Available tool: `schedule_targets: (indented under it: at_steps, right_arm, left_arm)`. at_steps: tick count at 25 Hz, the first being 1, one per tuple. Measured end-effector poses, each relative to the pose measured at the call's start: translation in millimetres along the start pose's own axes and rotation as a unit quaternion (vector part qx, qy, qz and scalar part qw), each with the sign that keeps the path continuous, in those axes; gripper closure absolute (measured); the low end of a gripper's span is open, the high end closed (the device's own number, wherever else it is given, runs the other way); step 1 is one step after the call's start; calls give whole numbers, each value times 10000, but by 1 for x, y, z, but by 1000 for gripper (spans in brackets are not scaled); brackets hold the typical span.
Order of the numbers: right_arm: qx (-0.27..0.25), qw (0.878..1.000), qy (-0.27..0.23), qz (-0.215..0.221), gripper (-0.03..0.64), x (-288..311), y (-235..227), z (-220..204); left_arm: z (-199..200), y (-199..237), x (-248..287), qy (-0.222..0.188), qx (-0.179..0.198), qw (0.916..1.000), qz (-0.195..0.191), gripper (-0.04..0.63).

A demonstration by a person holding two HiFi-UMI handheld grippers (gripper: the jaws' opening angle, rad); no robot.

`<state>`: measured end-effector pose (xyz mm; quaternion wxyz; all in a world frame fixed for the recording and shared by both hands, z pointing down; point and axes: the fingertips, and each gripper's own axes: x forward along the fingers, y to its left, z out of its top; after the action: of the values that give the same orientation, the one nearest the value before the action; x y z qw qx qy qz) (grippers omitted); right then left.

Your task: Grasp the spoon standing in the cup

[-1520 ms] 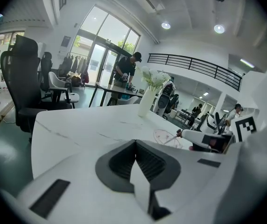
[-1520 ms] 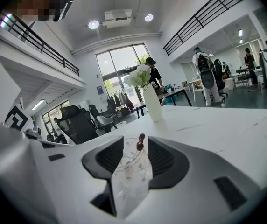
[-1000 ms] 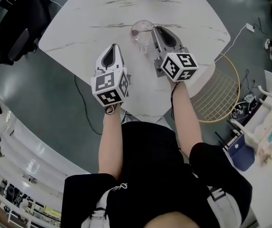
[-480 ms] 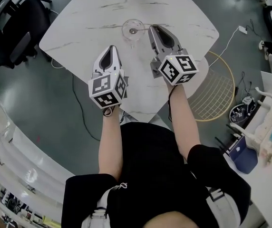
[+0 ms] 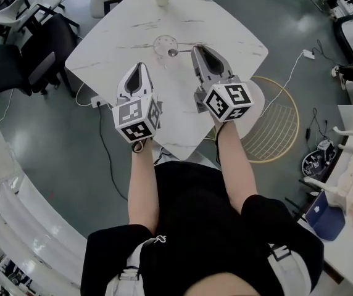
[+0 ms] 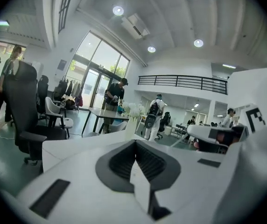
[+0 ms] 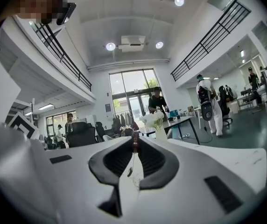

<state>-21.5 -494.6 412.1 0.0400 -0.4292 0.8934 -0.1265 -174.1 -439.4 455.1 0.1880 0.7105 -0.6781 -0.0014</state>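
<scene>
Both arms reach straight out over the white tabletop (image 5: 226, 29), side by side. The right gripper (image 5: 196, 49) points forward and lies about flat. Its fingers (image 7: 117, 160) are almost together and pinch the thin spoon (image 5: 173, 52) by its handle. The spoon's round end sticks out to the side, right by the rim of the glass cup (image 5: 162, 42). I cannot tell if that end is in the cup or out of it. The left gripper (image 5: 138, 68) sits a bit nearer the person and tips a little down. Its fingers are closed with nothing in them.
</scene>
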Motion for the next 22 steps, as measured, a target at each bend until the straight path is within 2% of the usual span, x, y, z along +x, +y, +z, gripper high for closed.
schedule_targets:
  at_steps: [4,11,15,19,22]
  right_arm:
    - [-186,9993,-159,-276,574,-26,0,23]
    - [-838,9945,-251,-581,574,-55,-8,53]
    - [-918,9932,-186,-687,574,-61,-14,51]
    - [-966,9923,-166,-761,574,-68,-18,52]
    - [-980,9925,-131,-715,574,-69,-19,51]
  left_arm:
    - [32,-9,-20,-315,271,9991,53,580]
    - [70,-18,-49,-716,650,9951,183,581]
    - [77,-13,-57,-785,723,9938,306,581]
    - [78,-5,-61,-828,584,9940,407,581]
    - [78,-6,-62,-803,618,9940,423,581]
